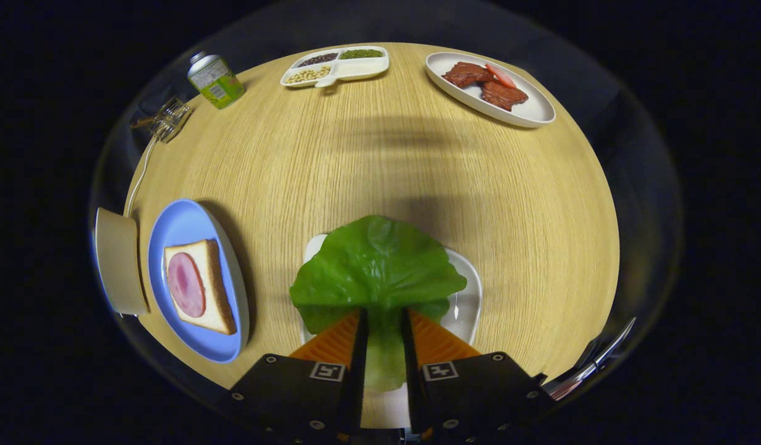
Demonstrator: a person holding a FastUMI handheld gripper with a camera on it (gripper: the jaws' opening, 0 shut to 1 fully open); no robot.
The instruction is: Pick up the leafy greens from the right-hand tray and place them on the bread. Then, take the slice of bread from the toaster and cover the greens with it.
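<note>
A broad green lettuce leaf fans out ahead of my gripper, whose two fingers press on the leaf's pale stem between them. The leaf hangs over a white tray just beyond the fingers. To the left, a blue plate carries a slice of bread topped with a round pink slice of ham. Left of that plate stands a cream toaster, with its white cord running toward the back of the table.
At the back of the round wooden table sit a green-labelled bottle, a divided white dish of beans, and a white oval plate of brown meat slices. A clear clip lies at back left. Metal utensils lie near right.
</note>
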